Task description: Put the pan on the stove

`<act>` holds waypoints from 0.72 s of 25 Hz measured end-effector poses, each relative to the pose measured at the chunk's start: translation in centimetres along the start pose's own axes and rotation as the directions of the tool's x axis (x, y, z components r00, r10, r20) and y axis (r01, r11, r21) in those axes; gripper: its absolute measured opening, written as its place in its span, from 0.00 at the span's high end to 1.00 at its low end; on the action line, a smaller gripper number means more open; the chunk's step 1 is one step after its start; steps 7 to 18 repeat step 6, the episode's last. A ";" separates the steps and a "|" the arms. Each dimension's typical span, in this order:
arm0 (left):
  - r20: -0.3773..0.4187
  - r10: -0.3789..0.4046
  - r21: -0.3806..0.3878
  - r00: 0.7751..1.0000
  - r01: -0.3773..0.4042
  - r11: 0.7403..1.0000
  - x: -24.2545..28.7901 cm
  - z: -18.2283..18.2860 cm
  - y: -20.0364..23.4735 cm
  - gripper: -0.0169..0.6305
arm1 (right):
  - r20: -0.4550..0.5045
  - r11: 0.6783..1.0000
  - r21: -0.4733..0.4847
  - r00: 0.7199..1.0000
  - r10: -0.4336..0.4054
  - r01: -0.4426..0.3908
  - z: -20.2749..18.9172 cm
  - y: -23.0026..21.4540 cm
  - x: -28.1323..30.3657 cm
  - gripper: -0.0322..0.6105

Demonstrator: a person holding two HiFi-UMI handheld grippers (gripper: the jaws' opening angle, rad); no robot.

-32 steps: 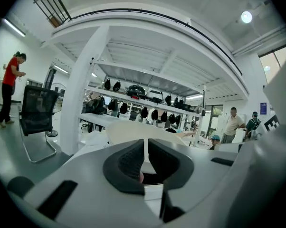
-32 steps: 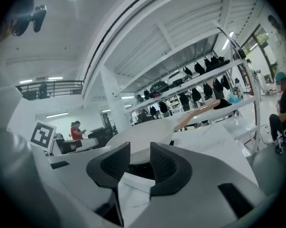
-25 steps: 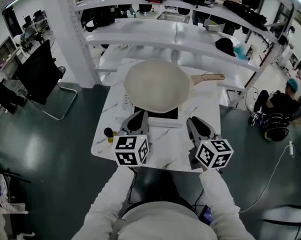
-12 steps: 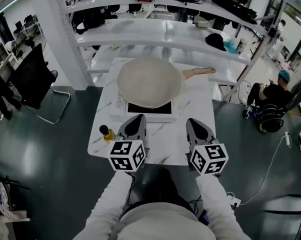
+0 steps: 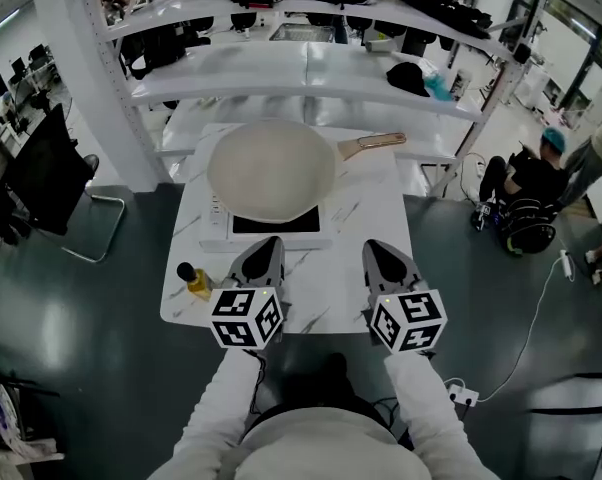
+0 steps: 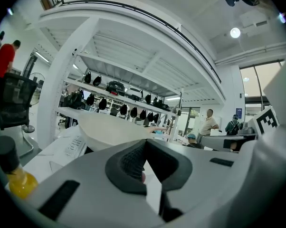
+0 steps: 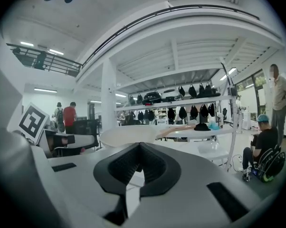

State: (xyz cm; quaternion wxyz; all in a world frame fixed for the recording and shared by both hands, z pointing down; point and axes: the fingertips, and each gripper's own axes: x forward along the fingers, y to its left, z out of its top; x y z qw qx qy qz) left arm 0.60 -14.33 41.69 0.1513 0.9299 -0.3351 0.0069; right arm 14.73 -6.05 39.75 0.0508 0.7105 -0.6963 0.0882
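A cream pan with a wooden handle pointing right rests on the black-topped stove on the white marble table. My left gripper hovers shut over the table in front of the stove, nothing between its jaws. My right gripper is level with it to the right, also shut and empty. In the left gripper view the pan lies ahead beyond the gripper. In the right gripper view the pan sits ahead and to the left of the gripper.
A small bottle of yellow liquid with a black cap stands at the table's front left, also in the left gripper view. White shelving rises behind the table. A person crouches on the floor to the right.
Both grippers have drawn back from the stove toward the table's front edge. The pan has stayed on the stove.
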 end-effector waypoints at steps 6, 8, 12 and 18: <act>-0.003 0.002 -0.031 1.000 -0.002 1.000 1.6 -0.6 -1.8 0.95 | -0.004 1.000 0.003 1.000 0.010 -0.010 0.1 -2.5 -0.4 0.91; -0.003 0.002 -0.031 1.000 -0.002 1.000 1.6 -0.6 -1.8 0.95 | -0.004 1.000 0.003 1.000 0.010 -0.010 0.1 -2.5 -0.4 0.91; -0.003 0.002 -0.031 1.000 -0.002 1.000 1.6 -0.6 -1.8 0.95 | -0.004 1.000 0.003 1.000 0.010 -0.010 0.1 -2.5 -0.4 0.91; -0.003 0.002 -0.031 1.000 -0.002 1.000 1.6 -0.6 -1.8 0.95 | -0.004 1.000 0.003 1.000 0.010 -0.010 0.1 -2.5 -0.4 0.91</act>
